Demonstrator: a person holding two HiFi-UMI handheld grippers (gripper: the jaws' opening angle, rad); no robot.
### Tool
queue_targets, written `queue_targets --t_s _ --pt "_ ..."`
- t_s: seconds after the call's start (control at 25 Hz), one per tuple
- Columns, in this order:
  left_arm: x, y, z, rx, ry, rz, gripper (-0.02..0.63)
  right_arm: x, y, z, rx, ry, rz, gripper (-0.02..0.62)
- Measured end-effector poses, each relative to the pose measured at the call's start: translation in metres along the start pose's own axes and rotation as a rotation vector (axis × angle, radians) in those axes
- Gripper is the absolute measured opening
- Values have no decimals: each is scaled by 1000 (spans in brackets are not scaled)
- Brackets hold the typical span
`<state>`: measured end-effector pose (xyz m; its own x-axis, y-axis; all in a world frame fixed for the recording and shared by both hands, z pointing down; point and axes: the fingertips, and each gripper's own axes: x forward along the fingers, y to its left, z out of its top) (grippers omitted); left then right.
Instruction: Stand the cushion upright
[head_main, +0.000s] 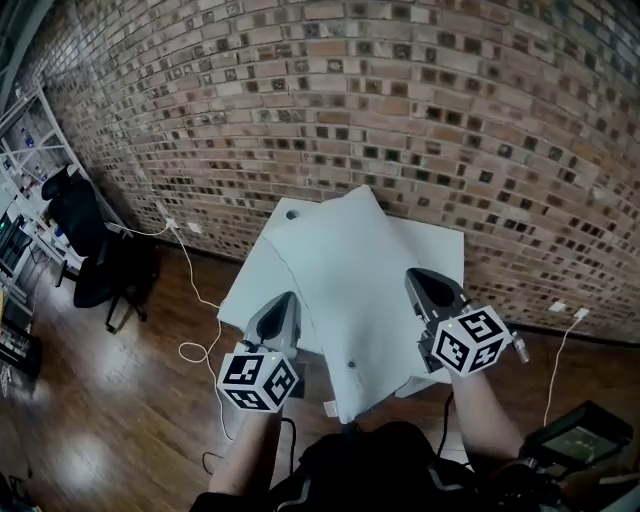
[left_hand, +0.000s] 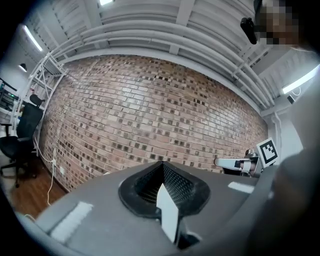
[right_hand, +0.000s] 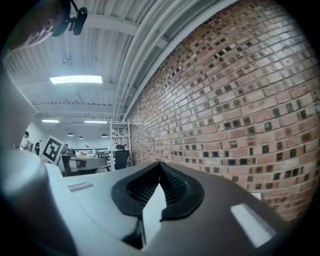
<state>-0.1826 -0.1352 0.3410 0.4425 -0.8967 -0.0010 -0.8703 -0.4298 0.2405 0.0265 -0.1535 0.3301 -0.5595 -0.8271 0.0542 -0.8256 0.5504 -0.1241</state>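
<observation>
Left gripper (head_main: 283, 305) and right gripper (head_main: 425, 285) are each clamped on a cushion (head_main: 350, 270) edge. It spans between them over the table (head_main: 440, 245) (lifted, not yet stood). Setting it upright remains.

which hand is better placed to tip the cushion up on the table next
Right, narrowly. Both grippers are shut on the cushion at its side edges, but the right gripper grips farther along toward the wall, over the table, while the left gripper sits nearer the overhanging near end.

cushion (head_main: 340, 285) over table (head_main: 432, 246), wall (head_main: 400, 100) behind
</observation>
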Motion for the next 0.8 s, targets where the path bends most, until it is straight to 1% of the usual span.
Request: queue_targets --t_s 0.12,0.24,0.32,0.36,0.4,0.48,0.56,0.6,0.64,0.68,0.72,0.8 --pt "15 17 -6 -12 7 25 6 13 -20 1 -2 27 -12 9" --pt "33 32 -15 -46 32 20 6 28 -44 8 -7 42 -28 20" --pt "44 40 -17 -46 43 24 6 42 -56 10 -9 47 -14 29" --pt "48 44 -17 -39 42 30 6 49 -61 7 -8 57 6 37" --pt "51 47 -17 -31 35 39 6 56 -65 1 -5 79 34 56" --pt "57 55 -20 -24 34 59 6 69 -73 -14 5 148 93 151" --pt "67 64 -33 -38 82 73 6 80 -87 -28 12 208 128 232" --pt "74 68 -41 -50 117 76 6 87 -97 -33 16 231 133 260" --pt "82 72 -50 -61 151 77 61 93 -107 -37 20 250 132 283" --pt "90 76 -58 -68 180 81 176 100 -119 -42 26 268 129 307" --pt "97 80 -67 -72 203 89 215 107 -132 -48 32 285 123 319" --pt "111 88 -89 -95 251 103 235 119 -157 -64 48 328 106 330"
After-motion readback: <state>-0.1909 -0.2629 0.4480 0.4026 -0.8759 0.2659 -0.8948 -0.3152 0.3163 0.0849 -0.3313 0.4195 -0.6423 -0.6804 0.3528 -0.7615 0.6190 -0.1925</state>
